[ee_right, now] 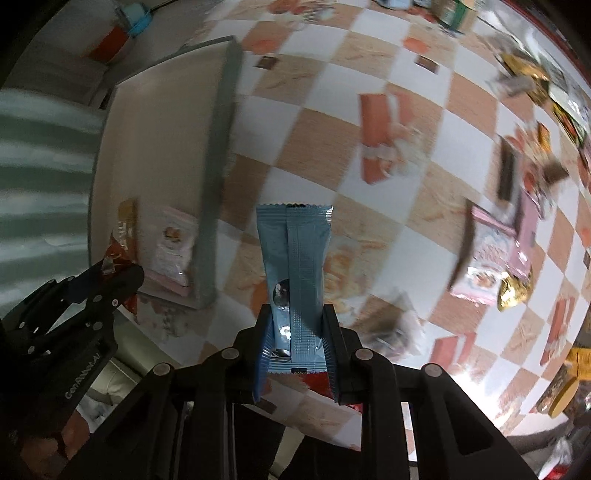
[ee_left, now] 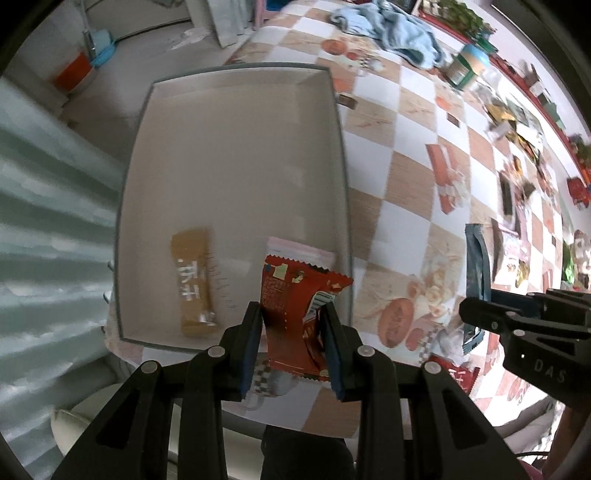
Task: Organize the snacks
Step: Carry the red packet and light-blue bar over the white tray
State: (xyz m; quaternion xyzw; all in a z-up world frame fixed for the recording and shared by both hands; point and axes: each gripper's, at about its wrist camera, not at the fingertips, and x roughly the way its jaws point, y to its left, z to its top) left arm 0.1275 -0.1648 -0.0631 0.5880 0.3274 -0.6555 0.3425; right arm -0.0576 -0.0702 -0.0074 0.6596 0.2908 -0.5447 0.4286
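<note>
My left gripper (ee_left: 291, 317) is shut on a red snack packet (ee_left: 295, 306) and holds it over the near right corner of a grey-rimmed white box (ee_left: 236, 155). In the box lie a tan bar (ee_left: 194, 280) and a pink packet (ee_left: 299, 251). My right gripper (ee_right: 295, 325) is shut on a light blue snack packet (ee_right: 295, 273) above the checkered tablecloth, right of the box (ee_right: 218, 177). The left gripper (ee_right: 74, 306) with the red packet shows at the left of the right wrist view. The right gripper (ee_left: 524, 325) shows at the right of the left wrist view.
A checkered tablecloth (ee_left: 402, 110) covers the table. Several loose snacks lie along its far right (ee_left: 517, 147), with a pink packet (ee_right: 495, 258) nearer. A blue towel (ee_left: 388, 29) and a jar (ee_left: 465, 66) are at the far end. Corrugated wall on the left.
</note>
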